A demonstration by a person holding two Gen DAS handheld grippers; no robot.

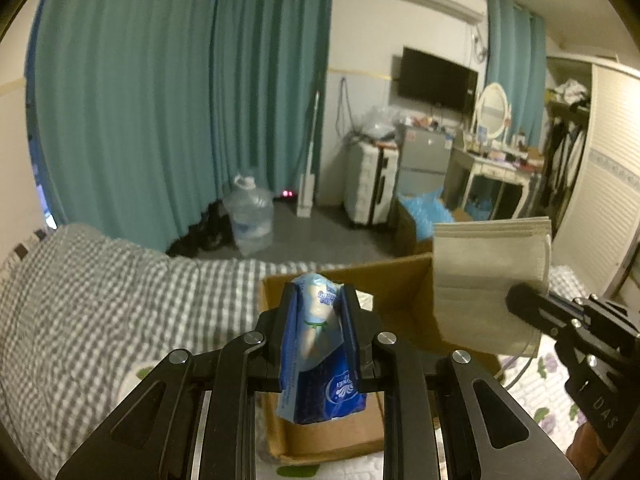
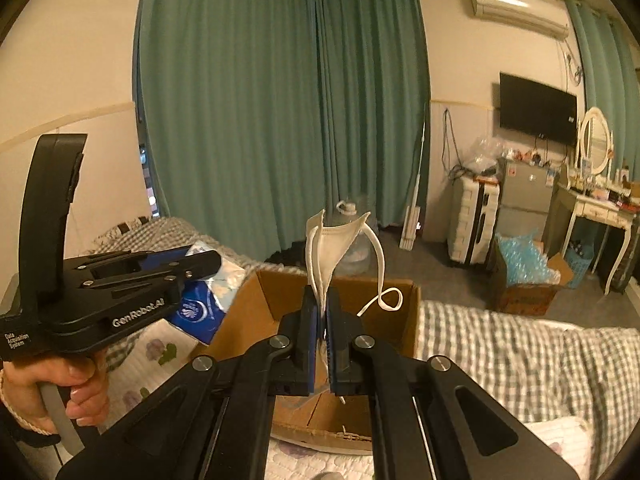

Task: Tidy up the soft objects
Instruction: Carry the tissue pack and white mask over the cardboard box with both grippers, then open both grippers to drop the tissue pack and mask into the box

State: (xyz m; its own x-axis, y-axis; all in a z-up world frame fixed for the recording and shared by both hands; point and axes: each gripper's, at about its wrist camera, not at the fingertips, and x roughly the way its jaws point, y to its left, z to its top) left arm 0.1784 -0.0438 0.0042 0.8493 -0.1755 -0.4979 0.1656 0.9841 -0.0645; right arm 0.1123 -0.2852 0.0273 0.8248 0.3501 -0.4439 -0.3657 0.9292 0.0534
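An open brown cardboard box (image 1: 404,292) sits on the bed, and both grippers hang over it. The left gripper (image 1: 319,320) is clamped tight on a soft blue-and-white plastic pack of tissues (image 1: 320,360), held above the near part of the box. The right gripper (image 2: 323,320), beside it over the box, has its jaws pinched nearly together on a folded white fabric face mask (image 2: 330,248), whose ear loop (image 2: 380,280) dangles toward the box. A grey-and-white checked quilt (image 1: 100,300) lies beside the box.
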